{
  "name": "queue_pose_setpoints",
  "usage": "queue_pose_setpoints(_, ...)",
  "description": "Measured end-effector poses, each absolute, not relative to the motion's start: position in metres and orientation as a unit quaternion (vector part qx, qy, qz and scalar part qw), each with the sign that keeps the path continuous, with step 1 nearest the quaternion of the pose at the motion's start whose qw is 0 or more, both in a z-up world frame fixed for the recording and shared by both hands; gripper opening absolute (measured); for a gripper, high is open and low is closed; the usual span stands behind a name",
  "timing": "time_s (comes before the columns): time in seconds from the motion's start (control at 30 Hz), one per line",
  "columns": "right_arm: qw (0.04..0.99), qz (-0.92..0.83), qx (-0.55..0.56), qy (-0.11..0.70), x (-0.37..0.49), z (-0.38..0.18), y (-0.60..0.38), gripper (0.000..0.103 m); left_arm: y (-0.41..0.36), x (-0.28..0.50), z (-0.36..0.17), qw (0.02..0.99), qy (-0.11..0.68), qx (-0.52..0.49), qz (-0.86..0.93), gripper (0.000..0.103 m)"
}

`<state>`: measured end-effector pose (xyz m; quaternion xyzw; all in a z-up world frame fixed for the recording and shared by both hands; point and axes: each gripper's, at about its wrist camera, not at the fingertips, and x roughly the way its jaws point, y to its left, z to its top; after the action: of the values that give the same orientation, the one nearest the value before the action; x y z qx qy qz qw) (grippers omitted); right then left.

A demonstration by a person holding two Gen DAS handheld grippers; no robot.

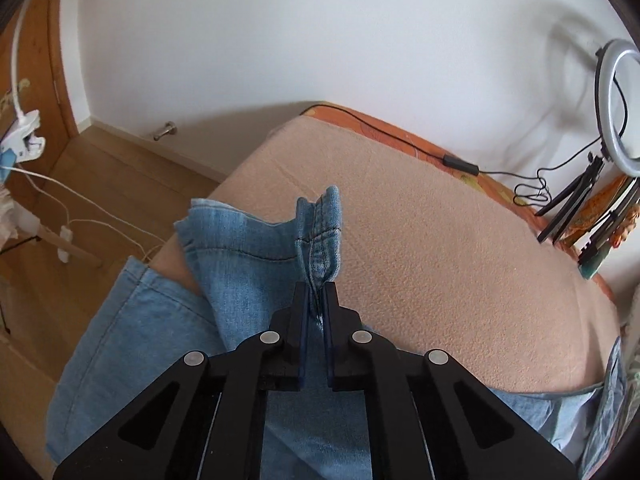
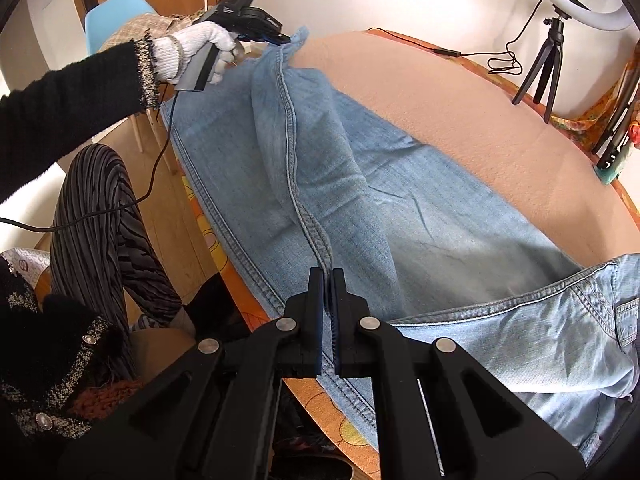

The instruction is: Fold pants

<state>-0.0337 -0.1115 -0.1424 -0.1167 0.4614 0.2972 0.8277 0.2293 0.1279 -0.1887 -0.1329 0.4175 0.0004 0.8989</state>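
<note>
Light blue denim pants (image 2: 360, 184) lie along a table covered with a peach cloth (image 2: 460, 120). My left gripper (image 1: 318, 286) is shut on the seam at the hem end of a leg (image 1: 318, 232), and the cuff stands up past its fingertips. In the right wrist view the left gripper (image 2: 286, 38) shows at the far end of the leg, held by a white-gloved hand (image 2: 192, 52). My right gripper (image 2: 329, 274) is shut on the thick seam (image 2: 296, 184) near the crotch. The waistband and a pocket (image 2: 560, 320) lie at the right.
A ring light on a tripod (image 2: 552, 52) and its cable (image 1: 460, 158) stand at the table's far right edge. A blue chair (image 2: 116, 16) and the person's striped leg (image 2: 100, 216) are at the left. Wooden floor with white cables (image 1: 80, 216) lies beyond the table's left end.
</note>
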Motion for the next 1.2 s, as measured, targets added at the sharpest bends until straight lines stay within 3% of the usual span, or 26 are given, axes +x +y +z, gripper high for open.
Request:
queue_pose_setpoints(0.17, 0.829, 0.304, -0.125, 0.453, -0.036, -0.134, -0.117, 0.004, 0.177, 0.164, -0.179, 0.907, 0.375, -0.189, 0.023, 0.005)
queue_pose_setpoints(0.5, 0.818, 0.305, -0.167, 0.458, -0.033, -0.144, -0.107, 0.004, 0.245, 0.095, -0.252, 0.857, 0.388, -0.336, 0.039, 0.006)
queue_pose_setpoints(0.57, 0.819, 0.303, -0.168, 0.458, -0.030, -0.145, -0.107, 0.004, 0.251, 0.091, -0.255, 0.854, 0.376, -0.358, 0.041, 0.013)
queue_pose_setpoints(0.63, 0.820, 0.298, -0.168, 0.459, -0.029, -0.147, -0.106, 0.004, 0.255, 0.092, -0.256, 0.853, 0.366, -0.370, 0.039, 0.030)
queue_pose_setpoints(0.7, 0.821, 0.293, -0.168, 0.460, -0.030, -0.148, -0.106, 0.004, 0.261, 0.092, -0.259, 0.847, 0.364, -0.385, 0.047, 0.040)
queue_pose_setpoints(0.9, 0.824, 0.278, -0.177, 0.460, -0.039, -0.146, -0.098, 0.004, 0.264, 0.107, -0.261, 0.845, 0.353, -0.394, 0.075, 0.041)
queue_pose_setpoints(0.97, 0.826, 0.274, -0.175, 0.460, -0.038, -0.145, -0.098, 0.004, 0.262, 0.117, -0.259, 0.851, 0.362, -0.371, 0.083, 0.032)
queue_pose_setpoints(1.0, 0.827, 0.272, -0.173, 0.460, -0.037, -0.145, -0.098, 0.004, 0.262, 0.122, -0.259, 0.855, 0.367, -0.355, 0.088, 0.007)
queue_pose_setpoints(1.2, 0.834, 0.265, -0.173, 0.452, -0.035, -0.143, -0.096, 0.004, 0.279, 0.097, -0.245, 0.871, 0.327, -0.355, 0.085, 0.004)
